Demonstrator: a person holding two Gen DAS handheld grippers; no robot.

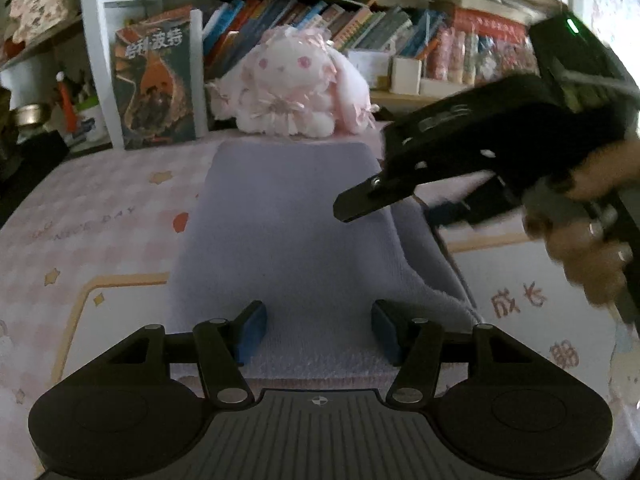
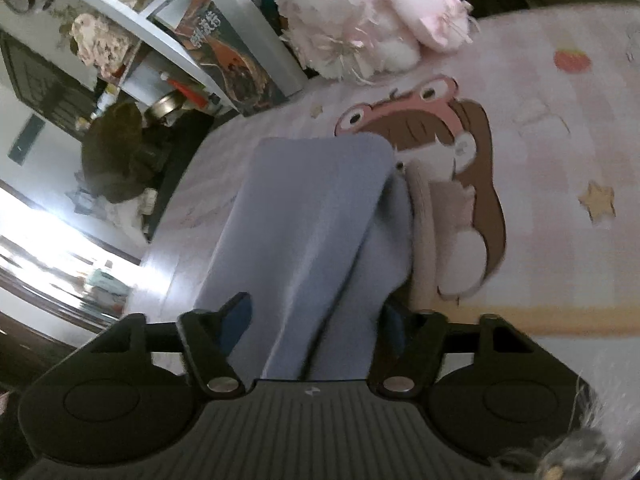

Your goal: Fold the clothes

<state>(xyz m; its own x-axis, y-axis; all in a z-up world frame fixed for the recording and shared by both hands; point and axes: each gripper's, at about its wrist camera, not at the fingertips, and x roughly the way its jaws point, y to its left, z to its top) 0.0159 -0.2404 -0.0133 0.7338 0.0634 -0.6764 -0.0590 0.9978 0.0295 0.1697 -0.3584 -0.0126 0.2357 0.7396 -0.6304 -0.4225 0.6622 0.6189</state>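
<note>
A pale blue folded garment lies on the pink patterned bedspread, directly in front of the white plush rabbit. The left gripper stands over the garment's near edge, fingers apart and pressing nothing. The right gripper has cloth bunched between its fingers, apparently pinched, though blur leaves that unsure.
</note>
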